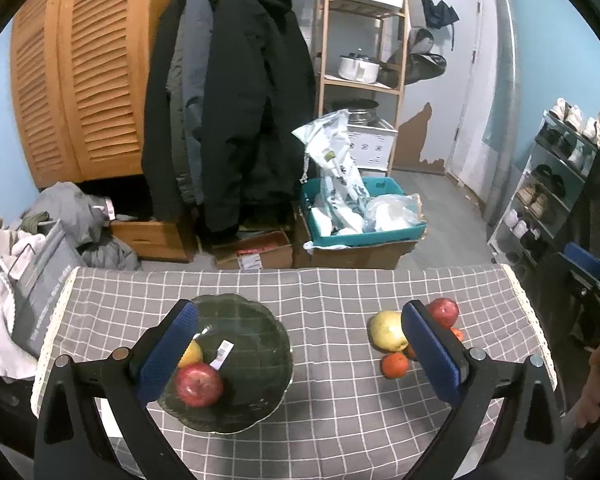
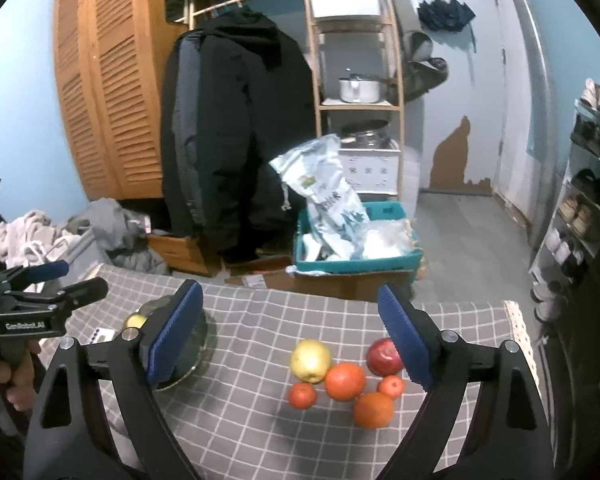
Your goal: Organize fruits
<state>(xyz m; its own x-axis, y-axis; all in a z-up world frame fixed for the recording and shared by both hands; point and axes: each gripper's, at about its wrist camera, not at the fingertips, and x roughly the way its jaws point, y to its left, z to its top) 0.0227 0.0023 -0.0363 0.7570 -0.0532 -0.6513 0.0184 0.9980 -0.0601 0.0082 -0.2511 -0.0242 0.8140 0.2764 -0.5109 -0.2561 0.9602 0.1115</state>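
A dark glass plate [image 1: 260, 332] lies on the checked tablecloth [image 1: 332, 392]. It holds a red apple [image 1: 199, 384], a yellow fruit [image 1: 192, 354] half hidden by my finger, and a white label. My left gripper [image 1: 300, 360] hangs open above the cloth with nothing between its blue pads. To the right lies a loose group: a yellow apple [image 2: 310, 361], a red apple [image 2: 383, 357], two oranges [image 2: 345, 376] and two small tangerines [image 2: 301, 395]. My right gripper [image 2: 290, 336] stands open over that group, touching none of it. The plate [image 2: 196, 344] shows partly behind its left finger.
Beyond the table's far edge stand cardboard boxes [image 1: 256, 252] and a teal crate [image 1: 364, 216] of bags. Dark coats [image 1: 228, 112] hang behind, beside a wooden shelf rack [image 1: 360, 60]. Laundry [image 1: 4, 280] lies at left, a shoe rack [image 1: 548, 184] at right. The other gripper [image 2: 40, 300] shows at the left edge.
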